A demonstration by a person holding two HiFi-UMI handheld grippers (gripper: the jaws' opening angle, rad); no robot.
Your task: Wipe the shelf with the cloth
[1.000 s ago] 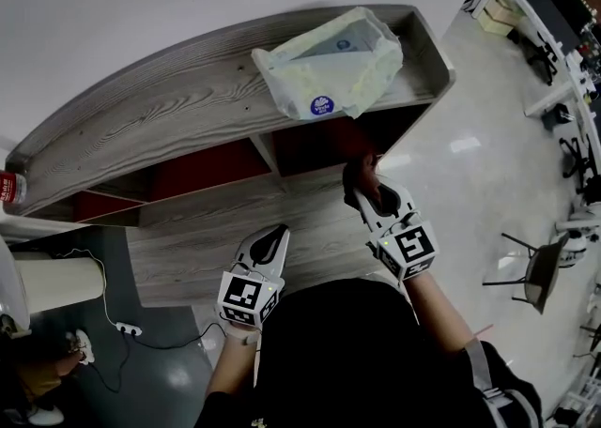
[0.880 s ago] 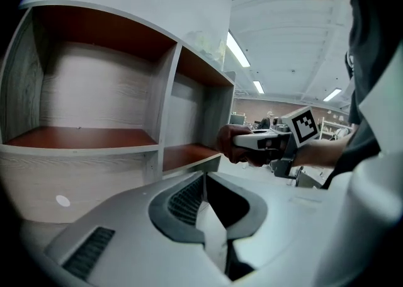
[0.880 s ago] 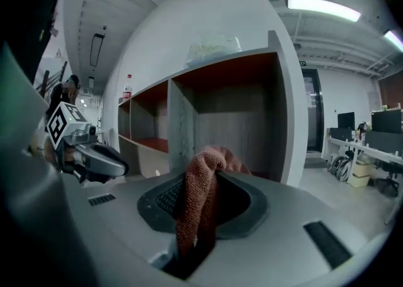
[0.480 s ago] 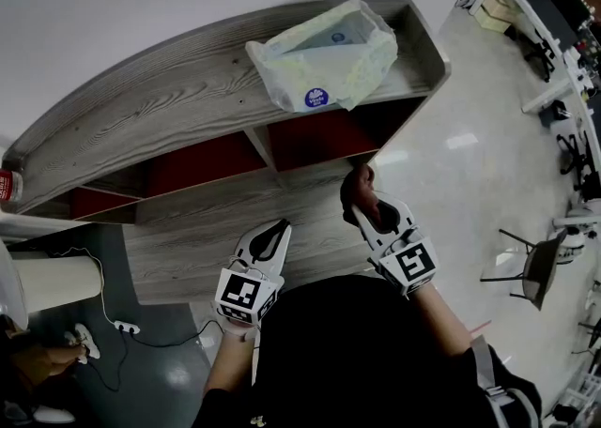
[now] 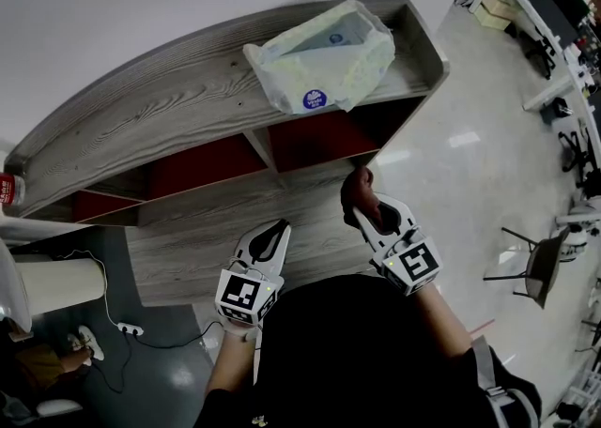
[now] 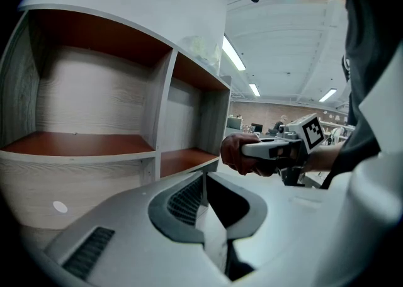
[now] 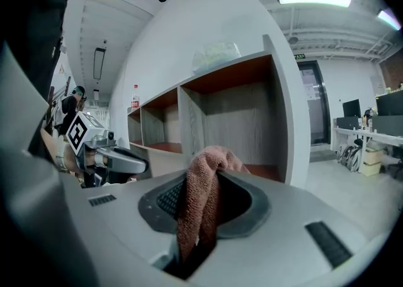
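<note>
The shelf unit (image 5: 169,116) has a grey wood-grain top and red-lined compartments (image 5: 319,137). A reddish-brown cloth (image 5: 355,188) is bunched at the tip of my right gripper (image 5: 368,205). That gripper hovers just in front of the right compartment, over the lower wooden ledge (image 5: 216,234). In the right gripper view the cloth (image 7: 203,194) hangs between the jaws, which are closing tight on it. My left gripper (image 5: 272,240) is over the ledge's near edge, left of the right one. It is shut with nothing in it (image 6: 204,185).
A pale plastic bag of wipes (image 5: 324,58) lies on the shelf top at the right end. A red-capped bottle (image 5: 7,188) shows at the far left edge. On the floor are a white cylinder (image 5: 52,285) and a power strip (image 5: 127,329) at left, and a chair (image 5: 535,271) at right.
My right gripper, with the cloth in it, has drawn back a little from the right compartment's opening toward the person. The left gripper has stayed where it was.
</note>
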